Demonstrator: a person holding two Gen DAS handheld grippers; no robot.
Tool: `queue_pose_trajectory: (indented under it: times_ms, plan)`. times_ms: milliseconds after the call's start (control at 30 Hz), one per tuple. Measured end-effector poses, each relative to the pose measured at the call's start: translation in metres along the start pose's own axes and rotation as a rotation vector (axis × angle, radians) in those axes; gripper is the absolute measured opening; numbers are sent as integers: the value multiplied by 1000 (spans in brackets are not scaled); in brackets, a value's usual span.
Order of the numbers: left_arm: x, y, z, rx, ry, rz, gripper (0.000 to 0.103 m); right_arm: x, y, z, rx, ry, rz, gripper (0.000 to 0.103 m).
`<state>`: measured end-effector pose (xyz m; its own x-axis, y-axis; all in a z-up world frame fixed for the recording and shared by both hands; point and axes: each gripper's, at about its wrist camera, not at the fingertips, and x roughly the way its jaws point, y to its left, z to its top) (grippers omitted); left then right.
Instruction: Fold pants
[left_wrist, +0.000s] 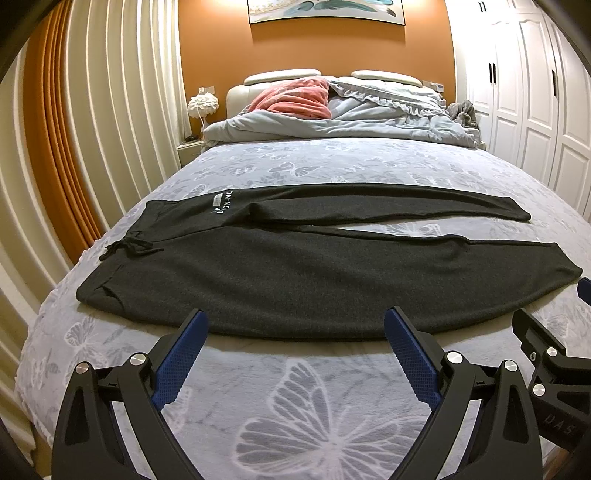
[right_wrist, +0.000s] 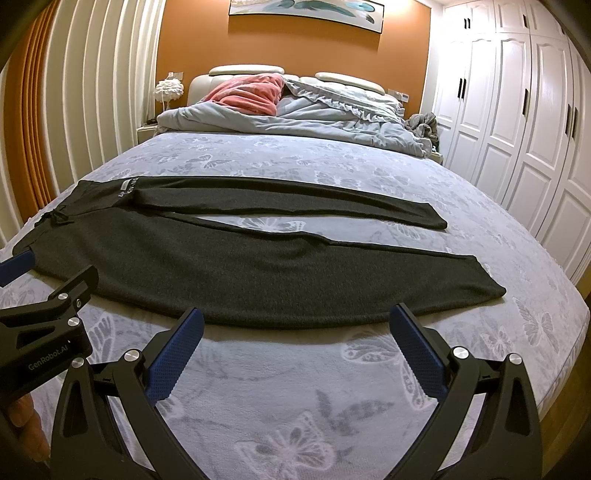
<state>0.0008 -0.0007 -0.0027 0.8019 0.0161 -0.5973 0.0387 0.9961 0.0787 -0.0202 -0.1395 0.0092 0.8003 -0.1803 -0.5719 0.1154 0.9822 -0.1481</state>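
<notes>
Dark grey pants (left_wrist: 295, 273) lie flat across the bed (left_wrist: 332, 387), waistband with drawstring at the left, both legs stretched to the right and slightly parted. They also show in the right wrist view (right_wrist: 229, 266). My left gripper (left_wrist: 295, 325) is open and empty, its blue fingertips (left_wrist: 197, 323) just at the pants' near edge. My right gripper (right_wrist: 297, 321) is open and empty, at the near edge of the near leg. Each gripper shows at the edge of the other's view.
The bed has a grey butterfly-print cover (right_wrist: 295, 406). A crumpled grey duvet (left_wrist: 332, 122) and a pink pillow (left_wrist: 295, 98) lie at the headboard. White wardrobes (right_wrist: 517, 129) stand at the right, curtains (left_wrist: 92, 129) at the left.
</notes>
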Motion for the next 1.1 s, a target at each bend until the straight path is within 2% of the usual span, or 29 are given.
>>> queue_pose_trajectory:
  times_ms: [133, 233, 333, 367, 467, 533, 600, 667, 733, 833, 933, 1033, 1067, 1100]
  plan:
    - [2, 3, 0, -5, 18, -15, 94, 1, -5, 0, 5, 18, 12, 98]
    - [8, 22, 10, -42, 92, -108, 95, 8, -22, 10, 12, 82, 49, 98]
    - [20, 73, 42, -147, 148, -207, 96, 18, -67, 37, 26, 127, 67, 98]
    - [28, 97, 55, -189, 146, -205, 97, 28, -90, 49, 18, 139, 45, 98]
    - [65, 166, 93, -296, 158, -124, 97, 66, -142, 80, -11, 133, -74, 98]
    - [114, 223, 120, -394, 214, -41, 97, 114, -184, 101, 3, 170, -157, 98]
    - [156, 267, 137, -480, 239, -18, 97, 164, -223, 120, 66, 220, -180, 98]
    - [204, 308, 154, -561, 269, 66, 97, 207, -254, 135, 142, 246, -177, 98]
    - [240, 333, 165, -608, 284, 85, 97, 252, -282, 147, 239, 273, -183, 98]
    - [296, 368, 175, -673, 313, 166, 97, 310, -312, 153, 372, 325, -175, 98]
    - [339, 383, 175, -680, 345, 233, 97, 356, -322, 156, 410, 368, -181, 98]
    - [382, 394, 162, -719, 422, 248, 97, 398, -324, 152, 432, 452, -157, 98]
    - [387, 395, 160, -719, 410, 264, 97, 408, -322, 150, 440, 466, -138, 98]
    - [388, 391, 163, -681, 372, 284, 95, 413, -318, 150, 432, 441, -138, 98]
